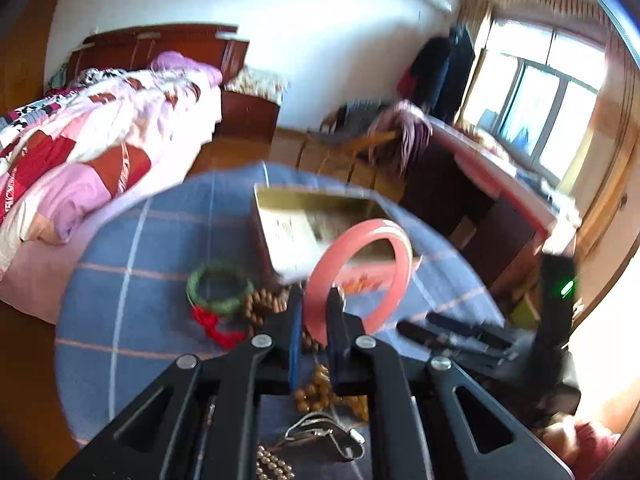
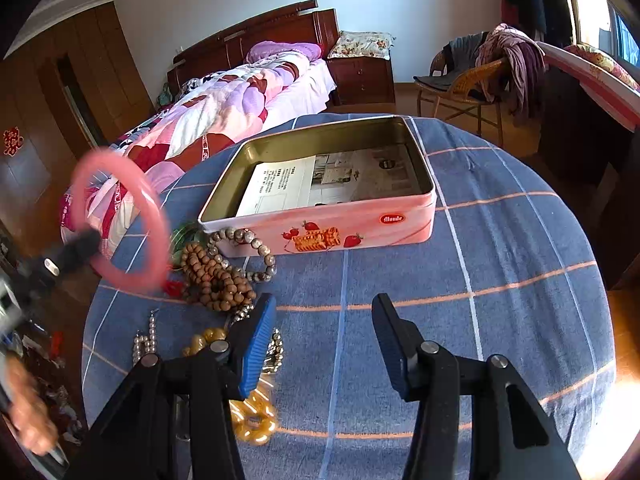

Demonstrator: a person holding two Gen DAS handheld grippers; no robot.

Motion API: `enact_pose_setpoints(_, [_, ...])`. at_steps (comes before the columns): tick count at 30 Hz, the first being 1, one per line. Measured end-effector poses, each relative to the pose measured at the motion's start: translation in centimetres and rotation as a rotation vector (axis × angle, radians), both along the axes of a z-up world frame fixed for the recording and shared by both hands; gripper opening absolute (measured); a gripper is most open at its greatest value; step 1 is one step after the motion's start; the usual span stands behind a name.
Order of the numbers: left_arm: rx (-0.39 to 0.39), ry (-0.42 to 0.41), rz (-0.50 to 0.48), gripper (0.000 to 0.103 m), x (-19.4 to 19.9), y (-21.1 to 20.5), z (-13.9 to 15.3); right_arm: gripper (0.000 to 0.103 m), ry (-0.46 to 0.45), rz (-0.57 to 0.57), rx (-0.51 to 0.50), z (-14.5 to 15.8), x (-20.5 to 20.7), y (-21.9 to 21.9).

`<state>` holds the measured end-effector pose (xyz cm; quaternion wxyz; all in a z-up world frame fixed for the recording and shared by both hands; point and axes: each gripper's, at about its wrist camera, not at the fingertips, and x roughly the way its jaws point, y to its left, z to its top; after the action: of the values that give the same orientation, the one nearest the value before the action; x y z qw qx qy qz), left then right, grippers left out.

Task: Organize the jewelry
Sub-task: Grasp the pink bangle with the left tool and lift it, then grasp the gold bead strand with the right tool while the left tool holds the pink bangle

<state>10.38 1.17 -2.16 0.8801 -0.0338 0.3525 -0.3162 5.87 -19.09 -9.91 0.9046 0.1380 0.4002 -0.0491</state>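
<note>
The pink bangle (image 1: 362, 268) is off the table, clamped at its near rim between the fingers of the left gripper (image 1: 315, 304), which grasps it tightly; in the right wrist view it hangs blurred at the far left, above the table's edge. It is a smooth, glossy, thick ring, probably stone or resin.

Just right of it stands the tin box (image 2: 328, 232), a shallow rounded rectangle of pink printed metal with strawberries on its side and a dull gold inside. Only a sheet of printed paper (image 2: 320, 180) lines its floor; no jewelry lies in it, so by my reading the sorting has barely begun, and the bangle looks to be the first piece on its way.

The rest waits in a heap near the box's left corner: a green bangle (image 1: 218, 290) with a red tassel, a coil of brown wooden beads (image 2: 216, 280), a string of grey mottled beads (image 2: 256, 252), a pearl strand (image 2: 144, 340), and amber-yellow beads (image 2: 254, 420) nearer by.

The right gripper (image 2: 324, 344) hovers over the blue checked tablecloth (image 2: 500, 260), jaws parted and empty.
</note>
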Motion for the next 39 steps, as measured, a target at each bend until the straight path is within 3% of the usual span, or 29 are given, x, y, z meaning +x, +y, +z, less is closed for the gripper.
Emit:
enact_pose_setpoints(8, [-0.020,-0.036,0.051,0.011,0.3,1.7,0.5,0.051,0.025,0.146,0.060,-0.4,-1.3,2.4])
enact_pose_setpoints(19, [-0.023,0.011,0.085,0.011,-0.9,3.0,-0.5,0.051,0.109,0.240,-0.129,-3.5,-1.7,6.5])
enact_pose_setpoints(20, [-0.024,0.010,0.087,0.011,-1.0,3.1,-0.4,0.049,0.109,0.248,-0.152,-3.6,-1.7,6.7])
enact_pose_setpoints(21, [-0.024,0.011,0.089,0.011,-1.0,3.2,-0.3,0.029,0.113,0.254,-0.178,-3.7,-1.6,6.9])
enact_pose_setpoints(22, [-0.023,0.010,0.092,0.011,-1.2,3.2,-0.1,0.022,0.118,0.258,-0.199,-3.6,-1.6,7.1])
enact_pose_setpoints(24, [-0.022,0.006,0.100,0.011,-1.4,3.4,0.0,0.022,0.132,0.250,-0.158,-3.5,-1.8,6.4])
enact_pose_setpoints(28, [-0.027,0.011,0.113,0.012,-1.4,3.8,0.0,0.022,0.083,0.228,-0.077,-1.3,-3.2,4.5])
enact_pose_setpoints(32, [-0.031,0.016,0.118,0.012,-1.3,3.7,0.1,0.022,-0.026,0.169,-0.071,3.1,-4.3,2.2])
enact_pose_setpoints(33, [-0.034,0.015,0.115,0.012,-1.3,3.4,0.1,0.011,-0.049,0.155,-0.059,4.0,-4.4,1.6])
enact_pose_setpoints(36, [-0.043,0.008,0.107,0.012,-1.1,2.9,0.5,0.010,-0.125,0.114,-0.022,7.0,-3.9,-0.5])
enact_pose_setpoints(39, [-0.022,-0.007,0.095,0.012,-0.8,1.9,0.7,0.010,-0.160,0.091,-0.046,8.4,-2.8,-1.4])
